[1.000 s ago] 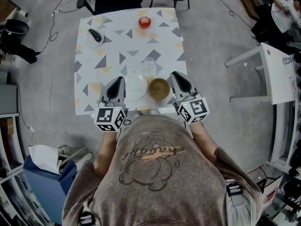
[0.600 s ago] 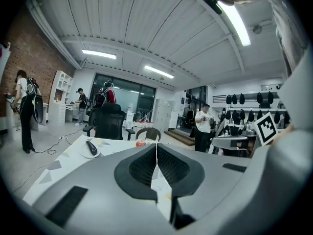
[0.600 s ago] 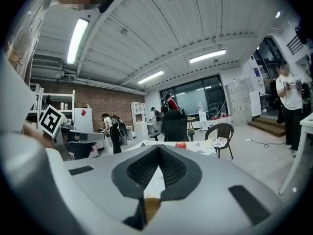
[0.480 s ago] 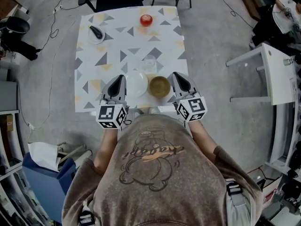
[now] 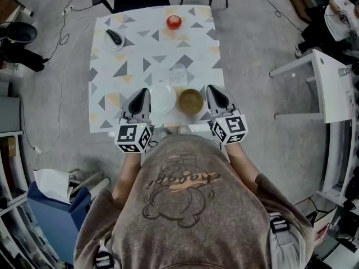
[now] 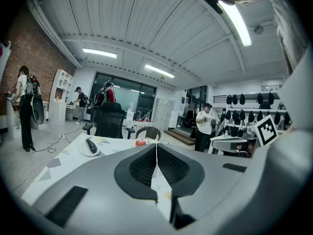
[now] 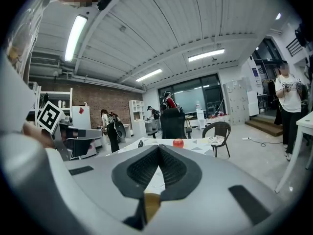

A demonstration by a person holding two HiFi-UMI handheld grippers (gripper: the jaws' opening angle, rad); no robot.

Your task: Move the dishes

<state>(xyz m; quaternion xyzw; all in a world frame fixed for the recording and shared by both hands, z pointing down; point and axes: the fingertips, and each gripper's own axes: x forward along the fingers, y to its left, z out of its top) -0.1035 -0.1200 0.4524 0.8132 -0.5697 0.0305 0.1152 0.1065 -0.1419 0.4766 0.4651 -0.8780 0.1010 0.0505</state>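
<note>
Head view: left gripper (image 5: 143, 93) and right gripper (image 5: 211, 89) closed, apparently empty

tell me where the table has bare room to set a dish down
Free: table centre between saucer, red fruit and glass. Crowded: the near edge, where white plate and brown bowl sit between left gripper and right gripper.

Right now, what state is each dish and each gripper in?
white plate: lying flat, empty
brown bowl: upright, empty
glass: upright
small dish: holds a dark object
left gripper: jaws shut, empty
right gripper: jaws shut, empty
</note>
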